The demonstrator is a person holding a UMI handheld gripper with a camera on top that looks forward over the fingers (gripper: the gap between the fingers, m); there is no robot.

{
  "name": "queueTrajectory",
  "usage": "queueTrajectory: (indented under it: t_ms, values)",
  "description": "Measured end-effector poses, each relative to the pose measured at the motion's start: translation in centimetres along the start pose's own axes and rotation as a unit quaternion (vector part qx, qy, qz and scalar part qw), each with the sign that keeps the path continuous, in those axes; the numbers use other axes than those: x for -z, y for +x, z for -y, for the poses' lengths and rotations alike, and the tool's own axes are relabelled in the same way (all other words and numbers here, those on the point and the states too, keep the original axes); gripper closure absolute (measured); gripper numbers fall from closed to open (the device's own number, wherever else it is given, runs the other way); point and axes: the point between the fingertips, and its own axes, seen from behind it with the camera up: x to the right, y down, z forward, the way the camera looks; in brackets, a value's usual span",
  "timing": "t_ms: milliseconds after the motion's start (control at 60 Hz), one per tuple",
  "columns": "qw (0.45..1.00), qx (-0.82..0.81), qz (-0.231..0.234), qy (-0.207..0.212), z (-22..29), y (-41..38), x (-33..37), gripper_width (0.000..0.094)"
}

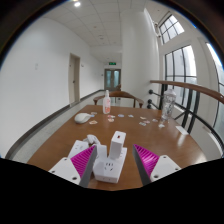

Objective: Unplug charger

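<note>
Hallway w/ brown desk (60, 140). Claw (113, 160) spread wide, gripping nothing; white charger (117, 144) upright in power strip (108, 166) at 6 o'clock, btwn pads w/ gaps. Risk: strip prob lifts w/ charger if pulled; off-center clamp could slip.

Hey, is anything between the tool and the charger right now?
Nothing visible. The white charger stands plugged into the power strip on the table, right between the tool's open fingers, with a gap at each side. The bottle and small items lie well beyond it.
</note>
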Motion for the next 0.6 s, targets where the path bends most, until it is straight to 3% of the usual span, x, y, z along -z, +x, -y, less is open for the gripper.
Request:
queueTrajectory:
  t_ms: [133,217,283,400,600]
  values:
    - [1.000,0.001,-0.009,-0.010,-0.1,0.7,-3.3,0.0269]
    - [1.000,-0.012,-0.003,-0.004,0.2,1.4,-5.7,0.0672]
    - [1.000,-0.031,0.000,-0.002,0.6,1.1,-6.4,0.0780]
    - [1.000,-0.028,0.001,-0.001,0.7,1.2,-6.9,0.0841]
    - [0.999,-0.033,-0.001,-0.005,0.6,1.3,-6.7,0.0848]
